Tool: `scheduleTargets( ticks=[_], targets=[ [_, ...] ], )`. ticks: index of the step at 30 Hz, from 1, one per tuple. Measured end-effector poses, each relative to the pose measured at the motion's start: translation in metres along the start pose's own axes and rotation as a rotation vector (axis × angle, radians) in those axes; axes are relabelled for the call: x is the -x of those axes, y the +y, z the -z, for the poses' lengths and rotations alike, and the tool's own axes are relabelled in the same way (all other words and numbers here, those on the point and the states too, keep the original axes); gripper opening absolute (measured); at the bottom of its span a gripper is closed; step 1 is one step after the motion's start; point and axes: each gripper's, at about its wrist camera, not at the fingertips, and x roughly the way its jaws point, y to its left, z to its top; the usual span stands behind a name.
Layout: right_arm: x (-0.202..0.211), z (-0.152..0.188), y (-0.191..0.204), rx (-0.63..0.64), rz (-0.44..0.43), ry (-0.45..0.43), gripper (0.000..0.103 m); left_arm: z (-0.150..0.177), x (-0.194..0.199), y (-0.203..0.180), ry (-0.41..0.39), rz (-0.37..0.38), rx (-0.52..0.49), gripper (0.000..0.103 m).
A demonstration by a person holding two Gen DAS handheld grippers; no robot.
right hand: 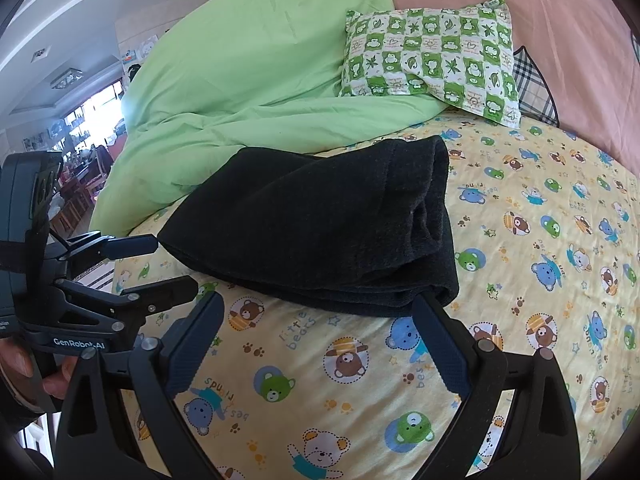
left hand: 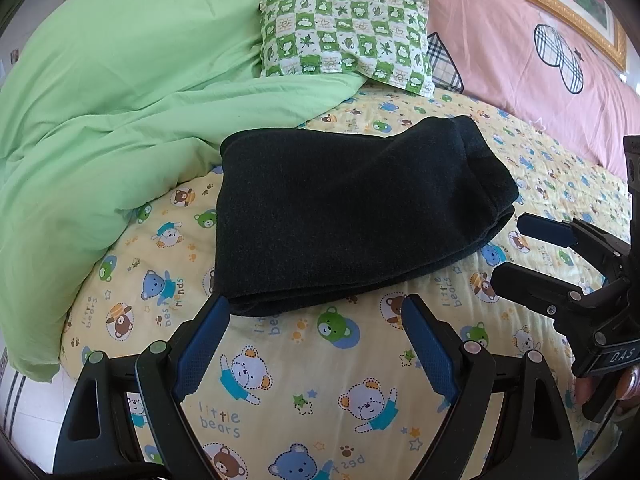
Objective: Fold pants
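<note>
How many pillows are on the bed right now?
1: a green-and-white checked pillow at the head of the bed, beyond the folded black pants, beside the green duvet. Others may be hidden underneath.

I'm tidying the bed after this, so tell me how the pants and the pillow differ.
The pants are plain dark charcoal; the pillow is a green and white check with leaf and bear prints. The pants lie folded in flat layers on the bear sheet; the pillow is puffed, partly resting on the green blanket. The pants lie nearer the grippers, the pillow at the head. Both are soft fabric, and no gripper holds either.

Both views low, near pants (left hand: 352,212)
</note>
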Motion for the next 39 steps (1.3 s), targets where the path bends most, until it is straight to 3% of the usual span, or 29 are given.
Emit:
scheduleTargets(
  ticks=[39],
  targets=[
    [0.005,-0.009,0.003,0.012,0.006,-0.024,0.095,-0.005,0.01,0.003,-0.025,-0.016,0.027,0.088]
  ],
)
